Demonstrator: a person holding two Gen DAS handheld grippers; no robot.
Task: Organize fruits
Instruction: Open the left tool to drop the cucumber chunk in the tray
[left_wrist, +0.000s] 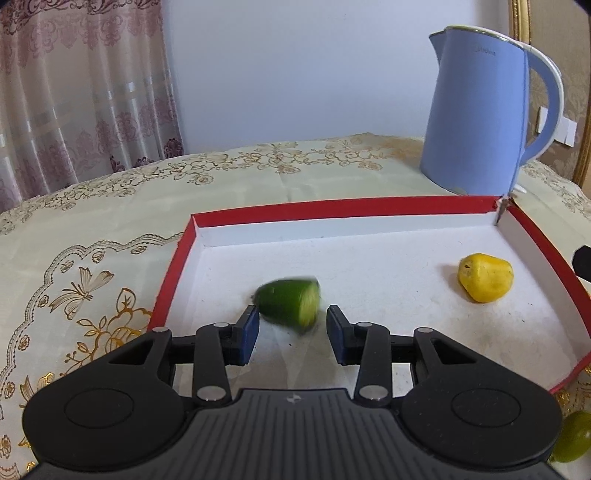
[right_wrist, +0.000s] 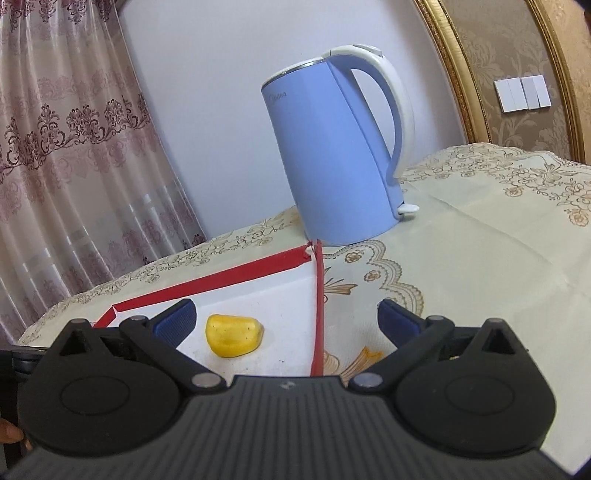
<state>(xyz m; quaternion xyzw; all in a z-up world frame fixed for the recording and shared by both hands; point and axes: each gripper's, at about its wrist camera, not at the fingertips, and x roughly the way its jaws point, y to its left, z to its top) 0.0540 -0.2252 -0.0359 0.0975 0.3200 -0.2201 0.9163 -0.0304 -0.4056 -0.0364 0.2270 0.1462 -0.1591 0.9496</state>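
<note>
Blue-padded fingers of the left gripper (left_wrist: 291, 330) stand apart just short of a green, half-cut fruit with a pale sliced face (left_wrist: 290, 304); the fruit lies blurred on the white floor of the shallow red-edged cardboard box (left_wrist: 343, 211), between the pads but not clamped. A yellow pear-shaped fruit (left_wrist: 485, 277) rests deeper in the box, toward its right wall, well apart from the green one. The right gripper (right_wrist: 286, 319) hovers wide open over the box's right wall, holding nothing, with the yellow fruit just beside its left pad. A blue plastic kettle with a white handle (right_wrist: 332, 155) stands behind the box's torn far corner. A round green fruit (left_wrist: 572, 437) waits outside the box, near its front right corner. Judged step: release of the green piece; withdraw the open fingers straight back so neither pad nudges it.
</note>
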